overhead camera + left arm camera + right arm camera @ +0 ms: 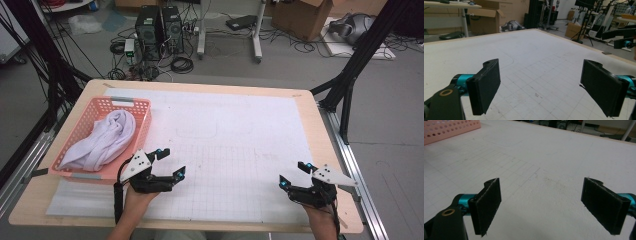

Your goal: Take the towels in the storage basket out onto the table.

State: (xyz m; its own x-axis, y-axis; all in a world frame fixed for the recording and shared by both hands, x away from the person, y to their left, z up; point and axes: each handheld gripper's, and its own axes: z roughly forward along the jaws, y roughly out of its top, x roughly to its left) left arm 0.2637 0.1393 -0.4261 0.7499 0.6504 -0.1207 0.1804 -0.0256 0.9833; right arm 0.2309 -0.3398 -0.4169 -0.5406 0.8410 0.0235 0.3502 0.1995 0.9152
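The left gripper (171, 162) and right gripper (293, 174) hover over the white grid mat (235, 150), both with jaws spread wide and nothing between them. The white cloth (105, 139) lies bunched inside the pink basket (142, 106), just beside the left gripper.

Black grippers, flat-padded fingers (486, 87) (teal joints), grey three-cornered plates.

Even, diffuse overhead light is falling on the white gridded paper mat (235, 145); shadows are staying faint, and all views are looking slightly soft.
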